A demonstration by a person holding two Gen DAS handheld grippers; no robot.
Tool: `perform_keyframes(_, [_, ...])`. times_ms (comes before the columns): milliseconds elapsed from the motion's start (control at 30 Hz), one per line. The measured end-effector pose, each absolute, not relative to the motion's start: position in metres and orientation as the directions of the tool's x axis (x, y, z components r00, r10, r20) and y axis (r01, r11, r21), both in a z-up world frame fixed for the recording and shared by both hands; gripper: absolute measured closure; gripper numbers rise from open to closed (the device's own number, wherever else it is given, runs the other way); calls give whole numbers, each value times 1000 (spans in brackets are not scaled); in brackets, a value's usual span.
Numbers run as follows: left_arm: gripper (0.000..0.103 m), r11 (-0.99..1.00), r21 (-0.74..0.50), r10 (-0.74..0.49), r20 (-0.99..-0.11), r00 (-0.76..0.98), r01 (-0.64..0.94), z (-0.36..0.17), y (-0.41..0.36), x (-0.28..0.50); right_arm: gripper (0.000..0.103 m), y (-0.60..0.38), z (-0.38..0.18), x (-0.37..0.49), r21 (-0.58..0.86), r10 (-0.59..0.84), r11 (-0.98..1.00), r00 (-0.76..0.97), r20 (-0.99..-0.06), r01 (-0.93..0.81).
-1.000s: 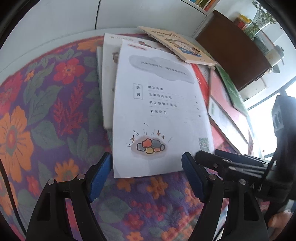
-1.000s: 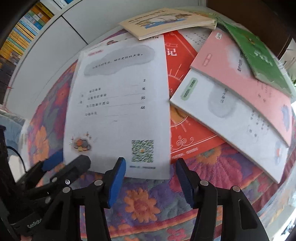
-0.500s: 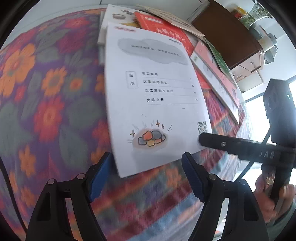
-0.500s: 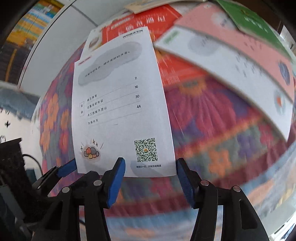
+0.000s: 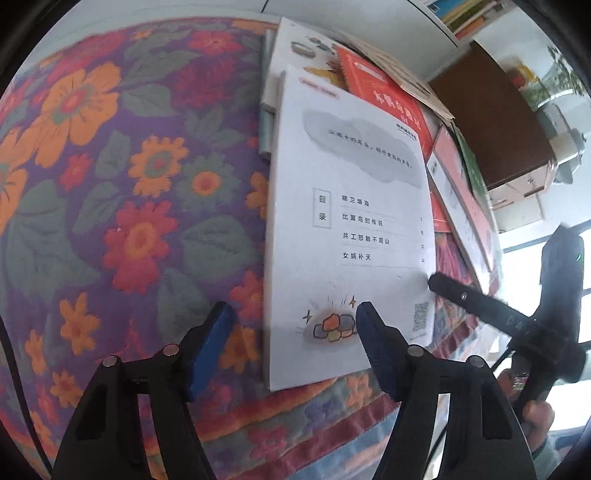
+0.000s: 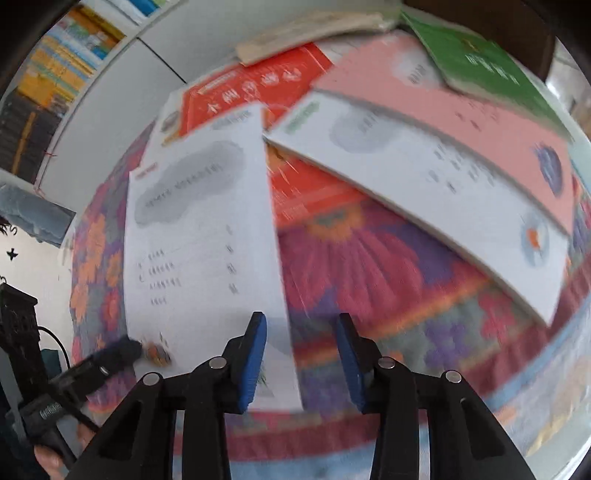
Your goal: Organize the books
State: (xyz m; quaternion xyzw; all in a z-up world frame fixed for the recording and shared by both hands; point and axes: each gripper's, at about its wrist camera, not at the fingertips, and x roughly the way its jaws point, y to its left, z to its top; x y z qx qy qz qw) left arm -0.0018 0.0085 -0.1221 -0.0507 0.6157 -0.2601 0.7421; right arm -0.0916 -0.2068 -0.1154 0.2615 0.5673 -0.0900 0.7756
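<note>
A thin white booklet (image 5: 347, 221) with a contents list and a QR code lies on the flowered tablecloth (image 5: 122, 192), its near end at the table's front edge. It also shows in the right wrist view (image 6: 199, 240). My left gripper (image 5: 291, 343) is open, its jaws astride the booklet's near left edge. My right gripper (image 6: 299, 354) is open, astride the booklet's near right edge. Behind lie a red book (image 6: 258, 96), a white book (image 6: 424, 184), a pink book (image 6: 461, 122) and a green book (image 6: 480, 62), overlapping.
A tan book (image 6: 314, 33) lies at the back of the pile. A brown cabinet (image 5: 491, 114) stands behind the table on the right. A bookshelf (image 6: 48, 81) is at the far left. The table's front edge (image 6: 369, 435) is just under my grippers.
The booklet has slid toward the table's front edge, away from the pile. Both grippers have shifted sideways: the left now straddles its left edge, the right its right edge.
</note>
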Motion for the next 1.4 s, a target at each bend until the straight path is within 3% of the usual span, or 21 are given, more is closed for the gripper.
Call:
perform_keyframes(200, [35,870,-363,-424,-896,130,332,-123,4,-9,68,-189,-120,-92,499,385,796,349,-854,343])
perform_keyframes(300, [35,853,-440,-482,-870,101,280,-127,16,-4,68,-213,-113,-110,744,579,586,477,-661,321])
perform_keyframes(400, [35,821,-513,-543,-837,67,250,-129,22,-1,68,-228,-108,-108,850,650,449,551,-523,276])
perform_keyframes(633, [35,793,-576,-597,-800,61,201,-134,35,3,71,-191,-128,-60,800,666,530,445,-598,282])
perform_keyframes(800, [35,759,-637,-649,-757,77,133,-132,61,4,98,-186,-113,-55,752,617,596,439,-653,281])
perform_keyframes(900, [35,767,-630,-642,-760,107,126,-124,72,0,98,-187,-88,-55,683,556,694,431,-710,230])
perform_keyframes(1033, [35,781,-609,-624,-767,151,136,-109,83,-9,98,-160,-42,-49,454,386,885,383,-839,103])
perform_keyframes(1167, [35,823,-554,-568,-790,231,128,-94,114,-10,98,-118,-10,-35,333,313,943,335,-889,0])
perform_keyframes(1300, [35,918,-396,-368,-858,360,-6,-79,166,-17,87,-60,-3,-25,367,372,927,279,-885,-72])
perform_keyframes(1400, [35,948,-306,-246,-879,408,-87,-72,201,-25,81,-30,-21,-30,541,547,837,167,-821,-84])
